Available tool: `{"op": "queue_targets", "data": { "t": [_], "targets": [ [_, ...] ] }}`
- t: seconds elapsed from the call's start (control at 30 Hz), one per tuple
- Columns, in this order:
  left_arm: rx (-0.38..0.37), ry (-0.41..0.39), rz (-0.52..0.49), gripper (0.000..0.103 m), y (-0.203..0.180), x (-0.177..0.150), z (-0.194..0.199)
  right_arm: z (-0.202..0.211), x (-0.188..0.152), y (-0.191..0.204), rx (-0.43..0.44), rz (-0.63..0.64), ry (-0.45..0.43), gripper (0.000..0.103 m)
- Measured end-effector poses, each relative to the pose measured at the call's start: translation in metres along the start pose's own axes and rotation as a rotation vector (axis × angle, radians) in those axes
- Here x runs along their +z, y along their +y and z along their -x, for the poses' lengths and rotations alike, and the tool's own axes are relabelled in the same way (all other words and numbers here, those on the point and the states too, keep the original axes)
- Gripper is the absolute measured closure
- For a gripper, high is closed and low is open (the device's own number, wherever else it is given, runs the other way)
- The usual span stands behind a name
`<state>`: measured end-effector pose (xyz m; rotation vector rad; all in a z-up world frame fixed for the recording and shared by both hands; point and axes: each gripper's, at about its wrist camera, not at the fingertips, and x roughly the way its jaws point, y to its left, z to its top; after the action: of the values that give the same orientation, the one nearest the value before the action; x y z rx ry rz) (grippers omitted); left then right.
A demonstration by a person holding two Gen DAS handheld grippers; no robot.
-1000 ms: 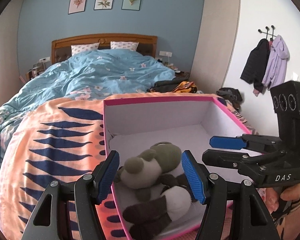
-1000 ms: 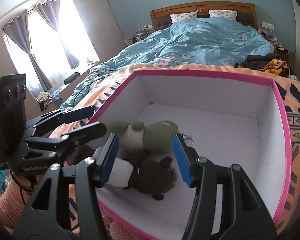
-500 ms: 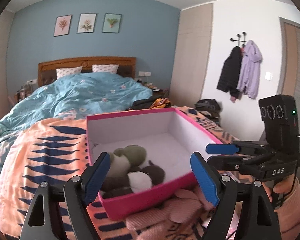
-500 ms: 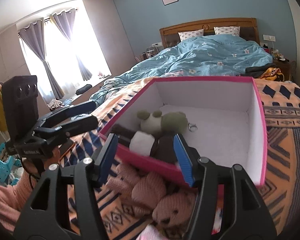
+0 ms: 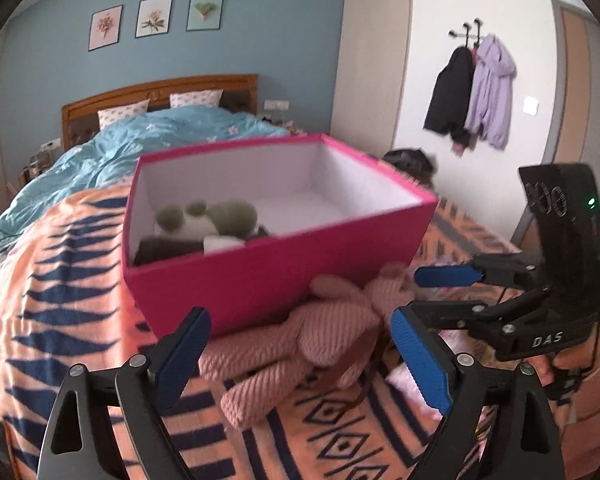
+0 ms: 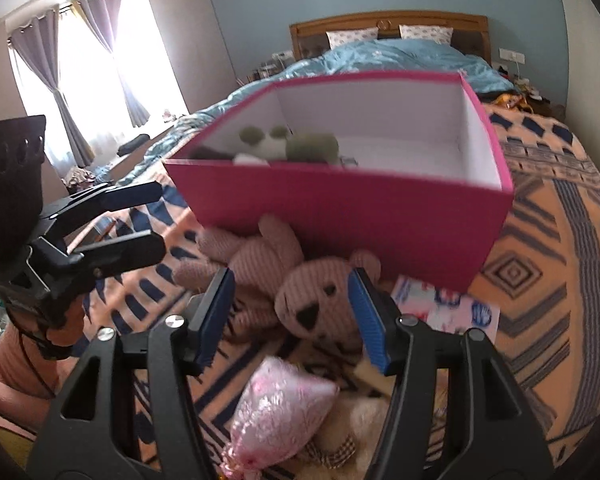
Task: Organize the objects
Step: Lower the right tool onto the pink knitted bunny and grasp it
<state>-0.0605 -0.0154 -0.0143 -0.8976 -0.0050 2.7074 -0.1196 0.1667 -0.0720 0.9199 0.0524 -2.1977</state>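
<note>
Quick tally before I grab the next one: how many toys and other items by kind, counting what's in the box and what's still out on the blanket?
Plush toy in the pink box: 1, green and brown plush
Pink knitted bear on the blanket: 1
Pink satin pouch: 1
Cream plush, partly hidden: 1
Printed card: 1
Total: 5 items, plus the box

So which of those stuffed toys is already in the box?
The green-and-white plush lies inside the pink box; the pink knitted bear is outside, on the blanket.

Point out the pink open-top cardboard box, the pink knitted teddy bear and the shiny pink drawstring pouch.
pink open-top cardboard box (image 6: 340,208), right wrist view, near outer wall.
pink knitted teddy bear (image 6: 316,300), right wrist view, face.
shiny pink drawstring pouch (image 6: 276,412), right wrist view, middle of its body.
</note>
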Motion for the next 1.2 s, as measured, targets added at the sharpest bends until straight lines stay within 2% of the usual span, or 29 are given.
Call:
{"op": "queue_targets", "data": {
  "t": [0.13,0.3,0.77,0.9,1.03,1.2],
  "targets": [
    [0.002,0.025,0.036,0.010,0.005,-0.009,-0.007,-0.005,-0.008,-0.003,-0.005,-0.017,0.019,0.042],
    [-0.010,0.052,0.071,0.010,0.010,-0.017,-0.012,-0.011,-0.011,-0.001,-0.059,0.004,0.027,0.042],
    [-0.026,0.103,0.039,0.010,0.001,-0.024,-0.024,-0.030,-0.008,-0.002,-0.119,0.015,0.038,0.042],
    [-0.028,0.123,0.042,0.010,0.000,-0.025,-0.028,-0.031,-0.007,-0.002,-0.116,0.016,0.041,0.041],
    [-0.032,0.137,0.044,0.010,-0.001,-0.027,-0.030,-0.029,-0.007,-0.004,-0.100,0.001,0.033,0.047],
    [-0.042,0.143,0.036,0.010,-0.003,-0.028,-0.030,-0.026,-0.006,-0.011,-0.033,-0.046,0.037,0.049]
  ]
}}
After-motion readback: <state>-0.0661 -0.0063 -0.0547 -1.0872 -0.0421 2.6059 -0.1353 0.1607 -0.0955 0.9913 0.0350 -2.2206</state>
